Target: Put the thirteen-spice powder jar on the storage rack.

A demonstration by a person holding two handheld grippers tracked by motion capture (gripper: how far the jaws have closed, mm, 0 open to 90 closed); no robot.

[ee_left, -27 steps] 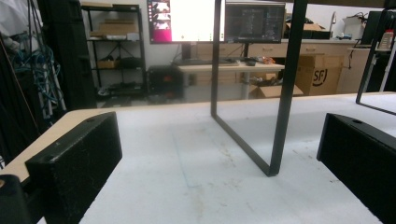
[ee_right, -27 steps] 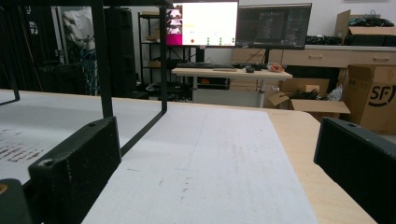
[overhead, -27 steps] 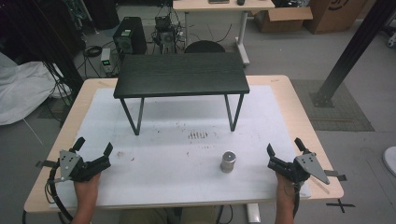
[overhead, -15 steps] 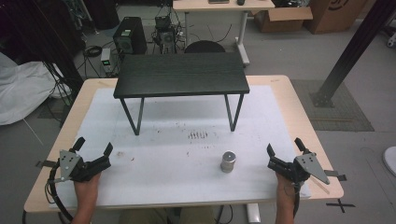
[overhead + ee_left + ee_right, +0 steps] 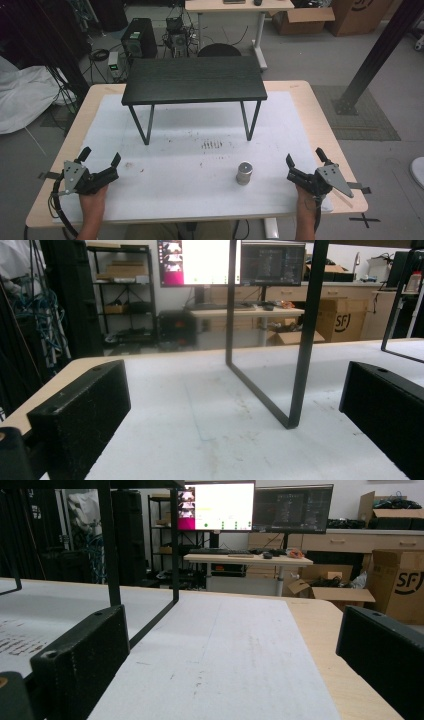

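Two grippers rest low at the near corners of the desk [image 5: 310, 100], each held in one of the person's hands. The left gripper [image 5: 101, 161] sits at the near left, its jaws spread wide with nothing between them, pointing across the white mat [image 5: 200, 170] toward the far side. The right gripper [image 5: 304, 160] sits at the near right edge, its jaws also wide apart and empty.

A small metal cylinder [image 5: 244, 172] stands upright on the mat, near the right gripper but clearly apart from it, and well apart from the left one. Behind it, a black stand [image 5: 194, 79] with a dark flat top on thin metal legs rises over the far half of the mat. A patch of small dark marks [image 5: 212, 145] lies on the mat between the stand's legs and the cylinder.

From the left gripper view, the stand's black leg frame [image 5: 300, 340] rises just ahead between the two wide jaws. From the right gripper view, the stand's legs [image 5: 110, 545] show to the left, with monitors [image 5: 250, 506] and a cardboard box [image 5: 400, 582] in the room beyond.
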